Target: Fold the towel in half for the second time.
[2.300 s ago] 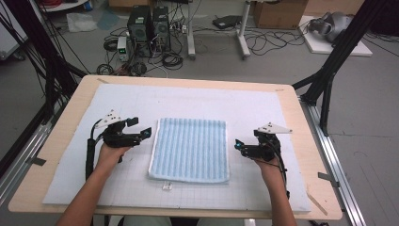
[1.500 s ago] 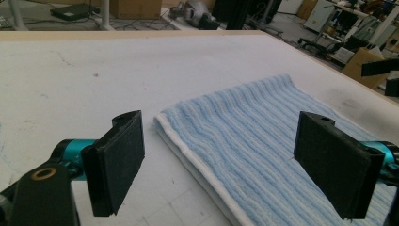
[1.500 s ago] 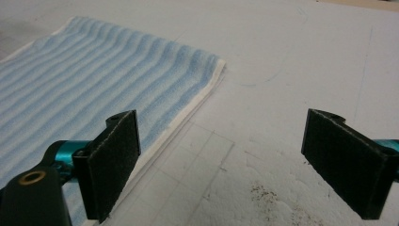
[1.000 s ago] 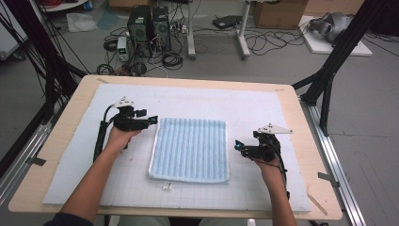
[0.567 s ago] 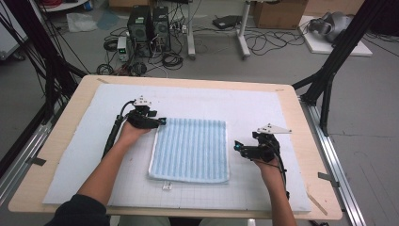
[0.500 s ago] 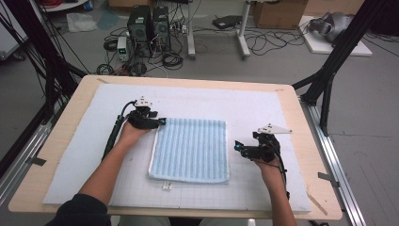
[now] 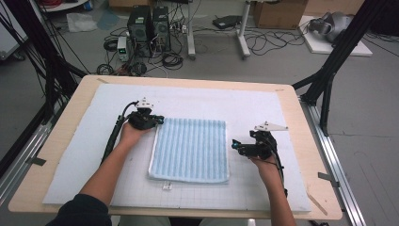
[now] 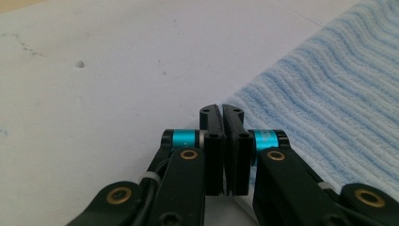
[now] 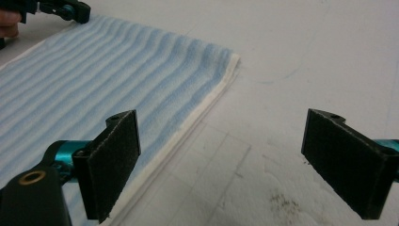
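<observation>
At the blue towel's (image 7: pixel 190 149) far-left corner, left gripper (image 8: pixel 222 113) fingers just pinched shut — right gripper (image 9: pixel 221 165) fingers wide apart.

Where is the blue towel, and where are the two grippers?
blue towel (image 7: pixel 190 148): high view, middle of its striped top.
left gripper (image 8: pixel 221 115): left gripper view, between its closed fingertips, at the towel's far left corner.
right gripper (image 9: pixel 226 165): right gripper view, the gap midway between its open fingertips.
</observation>
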Available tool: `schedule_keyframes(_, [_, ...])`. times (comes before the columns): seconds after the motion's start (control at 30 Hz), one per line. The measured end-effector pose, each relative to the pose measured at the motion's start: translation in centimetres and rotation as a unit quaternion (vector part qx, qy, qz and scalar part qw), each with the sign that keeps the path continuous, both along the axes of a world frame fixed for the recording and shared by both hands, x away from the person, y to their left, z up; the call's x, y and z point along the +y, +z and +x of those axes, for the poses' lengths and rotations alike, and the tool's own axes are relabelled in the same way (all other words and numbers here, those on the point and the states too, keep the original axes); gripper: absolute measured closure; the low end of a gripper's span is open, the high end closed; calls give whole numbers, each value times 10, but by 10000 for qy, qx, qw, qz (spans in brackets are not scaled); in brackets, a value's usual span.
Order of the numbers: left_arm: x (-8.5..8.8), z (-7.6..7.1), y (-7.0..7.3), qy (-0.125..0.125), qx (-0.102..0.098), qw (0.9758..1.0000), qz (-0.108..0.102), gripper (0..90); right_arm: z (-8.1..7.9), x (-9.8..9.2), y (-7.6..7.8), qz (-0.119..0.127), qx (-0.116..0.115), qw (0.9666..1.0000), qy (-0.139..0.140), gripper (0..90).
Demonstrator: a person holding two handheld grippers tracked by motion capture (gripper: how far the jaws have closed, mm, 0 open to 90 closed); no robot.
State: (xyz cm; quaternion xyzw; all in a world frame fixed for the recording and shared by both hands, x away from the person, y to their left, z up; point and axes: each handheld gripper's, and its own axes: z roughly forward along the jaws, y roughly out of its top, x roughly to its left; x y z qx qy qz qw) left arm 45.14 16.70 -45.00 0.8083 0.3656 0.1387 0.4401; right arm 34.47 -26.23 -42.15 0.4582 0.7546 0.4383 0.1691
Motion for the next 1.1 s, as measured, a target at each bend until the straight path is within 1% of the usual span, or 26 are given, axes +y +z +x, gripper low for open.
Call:
schedule_keyframes(0.07, [2, 0, 0, 8, 79, 9999, -88, 871, 11, 4, 0, 3, 80, 10000, 29, 113])
schedule_keyframes(0.1, [2, 0, 1, 5, 99, 9999, -120, 871, 18, 6, -1, -42, 133, 9999, 31, 113])
schedule_keyframes(0.13, [3, 0, 1, -8, 103, 9999, -129, 872, 26, 9, -2, -56, 224, 9997, 41, 113])
schedule_keyframes(0.2, [3, -1, 3, -21, 97, 9998, -148, 872, 39, 13, -4, -88, 393, 9991, 149, 113])
schedule_keyframes(0.23, [3, -1, 3, -28, 96, 9998, -177, 872, 49, 17, -4, -198, 496, 9983, 232, 113])
schedule_keyframes(0.3, [4, -1, 3, -42, 100, 9997, -213, 873, 62, 24, -6, -287, 606, 9973, 290, 123])
schedule_keyframes(0.37, [5, -1, 4, -31, 114, 9996, -259, 873, 72, 28, -8, -336, 632, 9970, 302, 185])
schedule_keyframes(0.4, [5, -1, 4, -18, 124, 9995, -293, 873, 77, 30, -9, -322, 687, 9967, 279, 213])
schedule_keyframes(0.43, [6, -1, 4, -39, 118, 9995, -285, 873, 81, 31, -10, -302, 691, 9968, 248, 241])
schedule_keyframes(0.5, [7, -1, 5, -55, 119, 9994, -312, 873, 88, 33, -12, -236, 752, 9967, 211, 329])
schedule_keyframes(0.53, [7, -1, 5, -55, 114, 9994, -327, 873, 91, 33, -13, -243, 675, 9972, 217, 375])
schedule_keyframes(0.57, [7, -1, 6, -68, 114, 9994, -319, 873, 94, 34, -14, -289, 681, 9970, 223, 381])
schedule_keyframes(0.6, [7, -1, 6, -42, 114, 9993, -354, 873, 97, 36, -14, -304, 720, 9967, 224, 396])
schedule_keyframes(0.63, [7, -1, 5, -32, 134, 9991, -392, 873, 100, 37, -14, -334, 761, 9962, 266, 422])
schedule_keyframes(0.67, [7, -1, 5, -48, 136, 9992, -382, 873, 102, 39, -14, -338, 799, 9957, 330, 441])
schedule_keyframes(0.73, [8, -1, 5, -67, 146, 9993, -349, 873, 104, 43, -14, -471, 831, 9945, 422, 548])
schedule_keyframes(0.77, [7, -1, 4, -50, 153, 9992, -364, 873, 104, 45, -14, -560, 839, 9938, 474, 571])
schedule_keyframes(0.8, [7, -1, 4, -52, 158, 9992, -362, 873, 105, 47, -16, -594, 881, 9929, 530, 599])
schedule_keyframes(0.83, [8, 0, 3, -55, 162, 9992, -353, 873, 105, 48, -18, -623, 918, 9925, 522, 607])
schedule_keyframes(0.87, [8, 0, 3, -51, 173, 9992, -343, 873, 105, 48, -17, -635, 905, 9926, 499, 648])
schedule_keyframes(0.93, [8, -1, 5, 9, 152, 9991, -400, 874, 104, 47, -16, -688, 909, 9920, 534, 796])
schedule_keyframes(0.97, [8, -1, 6, 51, 81, 9992, -387, 874, 104, 47, -14, -761, 832, 9922, 534, 850])
schedule_keyframes(1.03, [9, 0, 11, 166, -106, 9987, -464, 875, 103, 48, -10, -756, 622, 9940, 480, 863])
schedule_keyframes(1.07, [10, 0, 13, 236, -205, 9980, -554, 875, 103, 48, -8, -739, 515, 9950, 437, 864])
schedule_keyframes(1.1, [12, 1, 15, 300, -254, 9971, -645, 876, 104, 47, -6, -690, 395, 9961, 385, 864])
